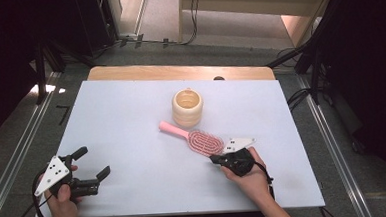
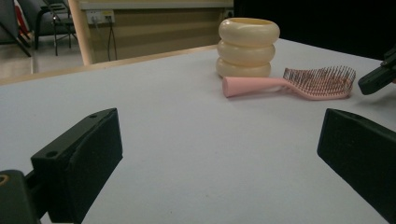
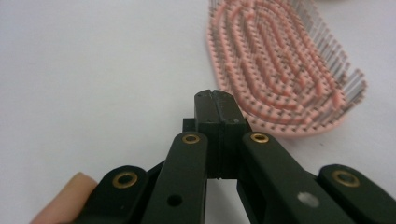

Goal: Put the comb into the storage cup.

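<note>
A pink hairbrush [image 1: 196, 138] lies bristles up in the middle of the white table, handle toward the far left. Just behind its handle stands a cream ribbed cup [image 1: 187, 107]. My right gripper [image 1: 216, 159] is shut with nothing in it, its tip beside the near edge of the hairbrush head [image 3: 280, 60]. My left gripper [image 1: 94, 164] rests open at the near left, far from both objects. In the left gripper view the cup [image 2: 248, 47] and hairbrush [image 2: 299, 83] lie ahead, and the right gripper's tip [image 2: 378, 77] shows at the right edge.
The white table surface [image 1: 131, 116] stretches wide between the two grippers. A wooden strip [image 1: 179, 71] runs along its far edge. Metal rails and cables lie on the floor on both sides.
</note>
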